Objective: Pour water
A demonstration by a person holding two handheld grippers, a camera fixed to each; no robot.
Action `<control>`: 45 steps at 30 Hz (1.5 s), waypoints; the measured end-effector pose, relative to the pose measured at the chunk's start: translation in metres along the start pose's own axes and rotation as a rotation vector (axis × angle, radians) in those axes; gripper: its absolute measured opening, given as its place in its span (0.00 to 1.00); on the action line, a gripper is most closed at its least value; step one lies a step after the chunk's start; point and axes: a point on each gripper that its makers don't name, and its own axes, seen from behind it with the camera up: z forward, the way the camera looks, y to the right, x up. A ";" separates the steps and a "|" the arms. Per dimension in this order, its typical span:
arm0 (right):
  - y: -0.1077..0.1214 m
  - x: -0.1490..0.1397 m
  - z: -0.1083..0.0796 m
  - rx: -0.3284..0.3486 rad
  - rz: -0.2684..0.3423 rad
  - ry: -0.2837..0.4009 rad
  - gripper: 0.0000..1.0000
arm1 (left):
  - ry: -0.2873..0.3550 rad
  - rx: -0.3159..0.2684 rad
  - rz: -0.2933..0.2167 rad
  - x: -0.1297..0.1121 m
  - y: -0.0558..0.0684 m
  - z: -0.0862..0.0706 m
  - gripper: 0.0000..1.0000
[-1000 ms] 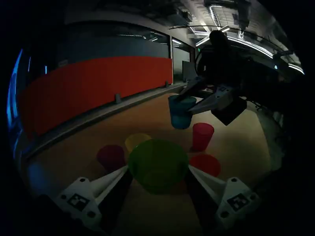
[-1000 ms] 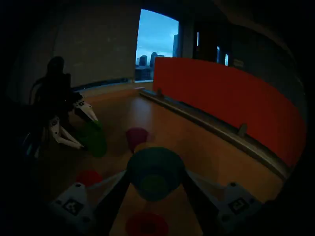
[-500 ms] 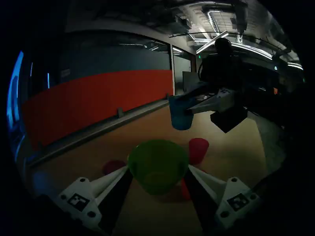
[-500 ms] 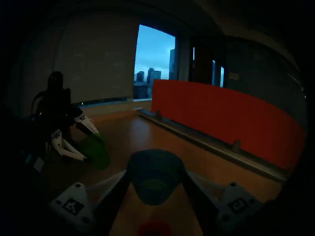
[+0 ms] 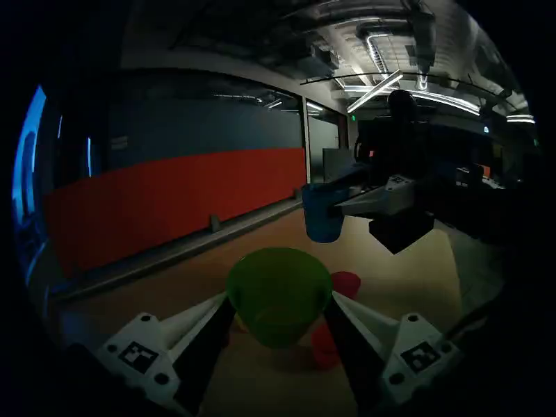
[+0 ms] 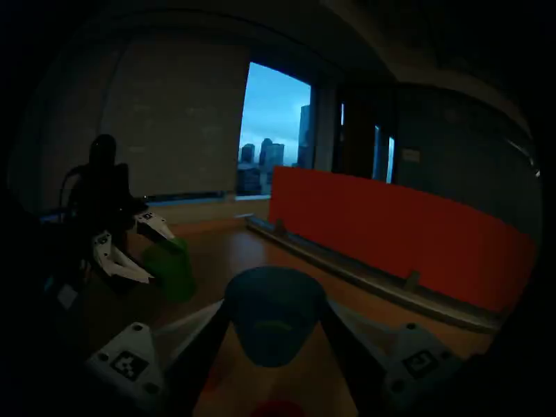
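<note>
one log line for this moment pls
left gripper: shut on green cup | right gripper: shut on blue cup, upright | red cup: on table | pour: not yet

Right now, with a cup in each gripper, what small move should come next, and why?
Probably bring the blue cup above the green cup: both are gripped roughly upright and well apart, so a pour now would likely miss.

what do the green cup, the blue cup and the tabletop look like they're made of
Green cup: likely plastic. The wall looks slightly translucent and smooth, and the rim is thin.
Blue cup: same moulded shape, so probably plastic, but it is too dim to judge the sheen.
Tabletop: wood or wood-look laminate. It is warm brown and smooth, and no grain can be made out.
</note>
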 end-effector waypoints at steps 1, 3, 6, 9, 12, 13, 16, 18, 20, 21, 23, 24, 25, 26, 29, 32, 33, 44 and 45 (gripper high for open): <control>-0.001 0.003 -0.001 0.000 0.000 0.007 0.96 | 0.006 0.002 0.001 0.003 0.000 -0.001 0.85; -0.002 0.008 -0.003 0.001 0.000 0.020 0.96 | 0.016 0.005 0.002 0.008 0.001 -0.003 0.85; -0.002 0.015 -0.005 0.001 -0.001 0.035 0.96 | 0.029 0.008 0.003 0.014 0.002 -0.006 0.85; -0.003 0.020 -0.006 0.001 -0.002 0.047 0.96 | 0.041 0.009 0.004 0.020 0.002 -0.008 0.85; -0.004 0.024 -0.006 0.002 -0.004 0.057 0.96 | 0.058 0.011 0.001 0.028 0.002 -0.011 0.84; -0.005 0.026 -0.007 0.004 -0.004 0.061 0.96 | 0.064 0.012 -0.001 0.031 0.002 -0.011 0.85; -0.007 0.031 -0.007 0.006 -0.007 0.072 0.96 | 0.082 0.011 -0.011 0.037 0.001 -0.012 0.85; -0.008 0.035 -0.007 0.008 -0.010 0.082 0.96 | 0.093 0.010 -0.018 0.041 0.002 -0.013 0.84; -0.009 0.039 -0.007 0.010 -0.015 0.093 0.96 | 0.101 0.009 -0.022 0.045 0.002 -0.014 0.85; -0.010 0.041 -0.007 0.011 -0.015 0.098 0.96 | 0.104 0.008 -0.022 0.046 0.003 -0.014 0.84; -0.011 0.044 -0.008 0.013 -0.017 0.109 0.96 | 0.109 0.006 -0.022 0.048 0.003 -0.015 0.84; -0.012 0.045 -0.009 0.014 -0.017 0.113 0.96 | 0.112 0.005 -0.021 0.050 0.004 -0.015 0.84; -0.012 0.047 -0.009 0.015 -0.017 0.116 0.96 | 0.114 0.004 -0.021 0.051 0.004 -0.015 0.84; -0.013 0.048 -0.009 0.016 -0.017 0.120 0.96 | 0.116 0.003 -0.021 0.052 0.005 -0.015 0.84; -0.013 0.049 -0.010 0.016 -0.020 0.123 0.96 | 0.128 0.002 -0.020 0.057 0.006 -0.016 0.84; -0.013 0.050 -0.011 0.014 -0.023 0.125 0.96 | 0.141 0.003 -0.022 0.063 0.007 -0.017 0.85; -0.014 0.051 -0.011 0.015 -0.023 0.126 0.96 | 0.145 0.002 -0.023 0.064 0.007 -0.017 0.85; -0.012 0.053 -0.013 0.013 -0.021 0.132 0.96 | 0.166 0.001 -0.022 0.074 0.006 -0.020 0.85; -0.012 0.052 -0.012 0.013 -0.020 0.132 0.96 | 0.169 0.001 -0.024 0.075 0.006 -0.020 0.85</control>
